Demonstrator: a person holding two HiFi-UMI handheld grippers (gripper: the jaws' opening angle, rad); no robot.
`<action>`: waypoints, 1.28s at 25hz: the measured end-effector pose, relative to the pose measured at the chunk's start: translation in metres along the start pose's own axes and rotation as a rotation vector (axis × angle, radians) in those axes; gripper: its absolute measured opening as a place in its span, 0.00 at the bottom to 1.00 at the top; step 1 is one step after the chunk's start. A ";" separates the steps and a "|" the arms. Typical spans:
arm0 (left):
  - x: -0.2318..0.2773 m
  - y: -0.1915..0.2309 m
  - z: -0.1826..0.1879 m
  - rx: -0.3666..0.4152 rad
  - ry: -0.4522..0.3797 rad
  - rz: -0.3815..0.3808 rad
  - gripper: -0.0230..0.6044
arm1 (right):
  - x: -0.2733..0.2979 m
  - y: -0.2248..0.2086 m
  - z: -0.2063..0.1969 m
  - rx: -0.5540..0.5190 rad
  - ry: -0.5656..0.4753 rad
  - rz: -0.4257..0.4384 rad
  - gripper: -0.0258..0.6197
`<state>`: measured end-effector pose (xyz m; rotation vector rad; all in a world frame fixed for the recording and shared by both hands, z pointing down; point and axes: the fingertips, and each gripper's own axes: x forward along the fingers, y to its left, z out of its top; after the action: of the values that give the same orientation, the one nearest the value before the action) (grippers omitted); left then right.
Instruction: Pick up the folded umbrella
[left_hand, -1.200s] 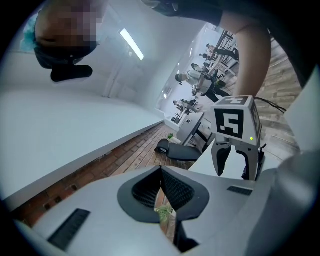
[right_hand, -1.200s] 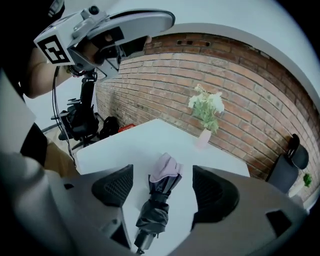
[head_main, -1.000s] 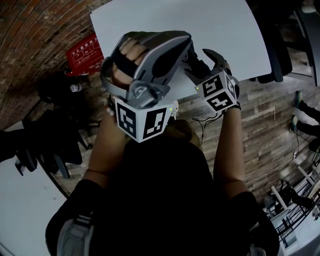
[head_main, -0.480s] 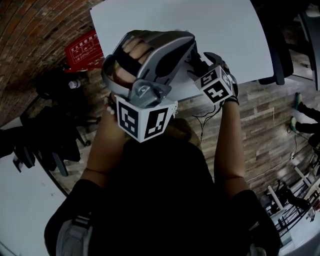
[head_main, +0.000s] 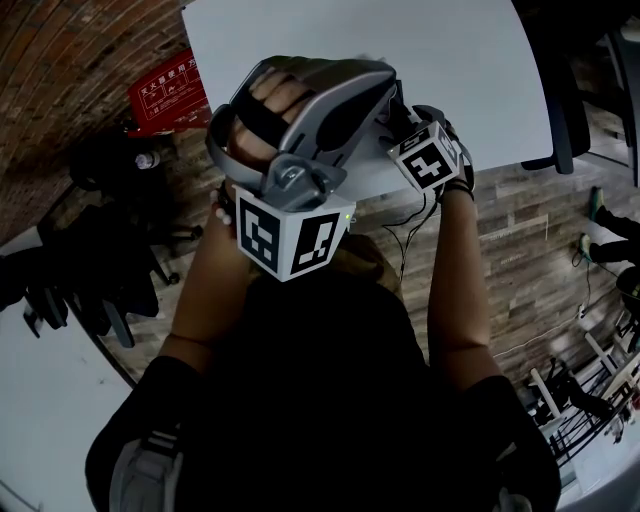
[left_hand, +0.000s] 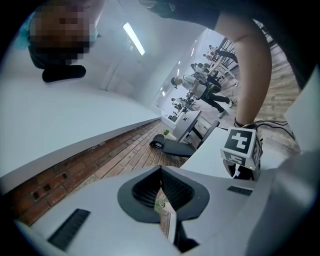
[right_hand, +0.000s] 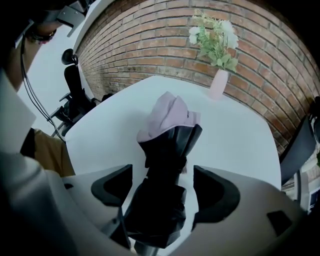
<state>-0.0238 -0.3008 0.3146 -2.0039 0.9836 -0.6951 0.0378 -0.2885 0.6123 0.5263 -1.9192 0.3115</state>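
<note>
On the white table (right_hand: 240, 135), the folded umbrella (right_hand: 167, 150) lies between the parted jaws of your right gripper (right_hand: 162, 189), neither pad clearly touching it. To its left, your left gripper (left_hand: 161, 192) has its jaws pressed together, empty.

The left tongs (left_hand: 162, 197) have a smooth grey moulded shell and black ribbed pads (left_hand: 142, 192). The right tongs (right_hand: 162, 192) have pale grey arms with black pads. Each carries a white cube (head_main: 290, 235) printed with black square markers. A thin black cable (head_main: 405, 255) hangs by the right cube. The person wears a black short-sleeved top (head_main: 300, 400) and a bead bracelet (head_main: 220, 213).
</note>
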 end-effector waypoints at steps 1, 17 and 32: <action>0.000 0.000 -0.001 -0.001 0.002 -0.001 0.06 | 0.003 0.000 -0.001 0.002 0.005 0.003 0.59; 0.005 -0.004 -0.018 -0.016 0.023 -0.024 0.06 | 0.025 0.001 -0.011 0.050 0.081 0.073 0.59; 0.014 -0.014 -0.022 -0.029 0.040 -0.049 0.06 | 0.024 -0.004 -0.005 0.096 0.105 0.078 0.40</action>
<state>-0.0266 -0.3158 0.3397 -2.0520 0.9763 -0.7540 0.0357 -0.2948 0.6366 0.4893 -1.8328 0.4751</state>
